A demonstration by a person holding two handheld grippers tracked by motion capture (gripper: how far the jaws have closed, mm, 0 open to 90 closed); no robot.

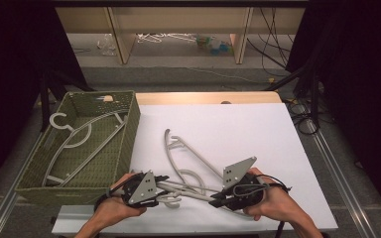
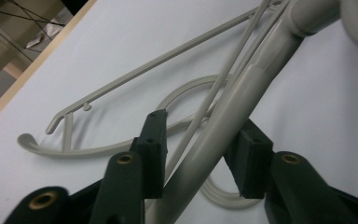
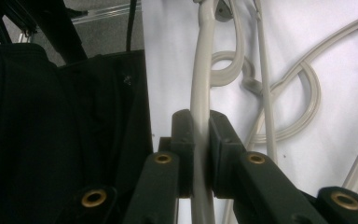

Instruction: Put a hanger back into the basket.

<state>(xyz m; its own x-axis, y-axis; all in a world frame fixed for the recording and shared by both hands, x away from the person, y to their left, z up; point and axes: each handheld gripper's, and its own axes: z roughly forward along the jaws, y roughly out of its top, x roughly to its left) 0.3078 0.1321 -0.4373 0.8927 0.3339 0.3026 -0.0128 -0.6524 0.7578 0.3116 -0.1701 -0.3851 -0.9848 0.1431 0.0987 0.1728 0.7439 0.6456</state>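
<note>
At the near edge of the white table top (image 1: 258, 129), two pale grey plastic clothes hangers (image 1: 191, 166) lie tangled, one across the other, between the person's two hands. The left gripper (image 1: 164, 184) has its black jaws spread on either side of a thick hanger bar (image 2: 228, 126) — the bar rests against one pad, with a gap at the other, so nothing is pinched. The right gripper (image 1: 217, 199) is clamped tight on a hanger arm (image 3: 200, 93); both pads press on it. Just left of the hangers stands a green woven basket (image 1: 126, 144) holding more grey hangers (image 1: 79, 141), its right wall close beside the tangle. To the right and farther back, the white top lies open up to its far edge.
</note>
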